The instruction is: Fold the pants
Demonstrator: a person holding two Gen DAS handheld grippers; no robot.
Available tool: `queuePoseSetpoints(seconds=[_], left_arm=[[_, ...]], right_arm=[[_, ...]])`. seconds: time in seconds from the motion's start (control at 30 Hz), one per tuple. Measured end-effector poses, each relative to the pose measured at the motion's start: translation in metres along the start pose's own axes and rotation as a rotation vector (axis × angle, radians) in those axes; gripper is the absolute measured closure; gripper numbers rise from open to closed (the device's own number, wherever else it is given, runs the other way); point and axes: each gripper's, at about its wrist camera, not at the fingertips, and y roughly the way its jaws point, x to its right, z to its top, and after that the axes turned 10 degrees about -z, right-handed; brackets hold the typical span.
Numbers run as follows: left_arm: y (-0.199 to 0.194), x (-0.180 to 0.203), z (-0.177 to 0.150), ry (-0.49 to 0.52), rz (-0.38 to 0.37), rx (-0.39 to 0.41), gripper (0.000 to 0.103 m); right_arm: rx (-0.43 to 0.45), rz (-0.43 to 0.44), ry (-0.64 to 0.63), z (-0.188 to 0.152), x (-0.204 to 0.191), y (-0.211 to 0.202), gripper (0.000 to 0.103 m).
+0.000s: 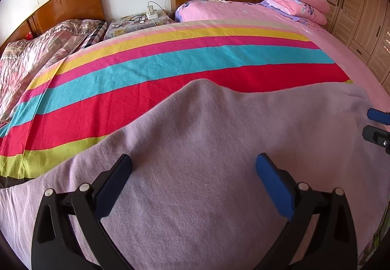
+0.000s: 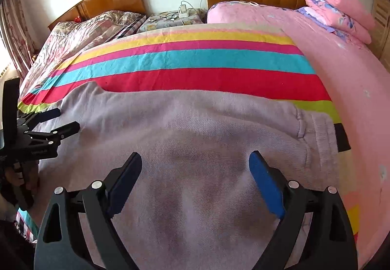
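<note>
**Sizing up the pants before the fold**

Lying flat across the striped blanket (image 2: 190, 60) on the bed: lilac pants (image 2: 185, 138), waistband at the right. Soft, light, likely to sag and drag; best pinched at waistband and leg edge. Hovering above, left gripper (image 1: 193, 162) and right gripper (image 2: 195, 160), both spread wide, holding nothing.
</note>
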Motion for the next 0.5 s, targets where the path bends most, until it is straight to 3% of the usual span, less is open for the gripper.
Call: queuePoseSetpoints(seconds=[0.1, 0.2, 0.37, 0.5], left_arm=[[-0.033, -0.013, -0.005, -0.002, 0.000, 0.056, 0.002], [-0.065, -0.045, -0.017, -0.036, 0.081, 0.086, 0.001], [-0.106, -0.122, -0.054, -0.180, 0.228, 0.070, 0.001], [-0.124, -0.175, -0.090, -0.313, 0.288, 0.029, 0.001]], right_arm=[[0.036, 0.041, -0.061, 0.012, -0.029, -0.015, 0.016], [0.071, 0.127, -0.152, 0.026, -0.076, -0.020, 0.016], [0.063, 0.273, -0.302, 0.041, -0.180, -0.004, 0.016], [0.032, 0.369, -0.414, 0.043, -0.267, 0.009, 0.016]])
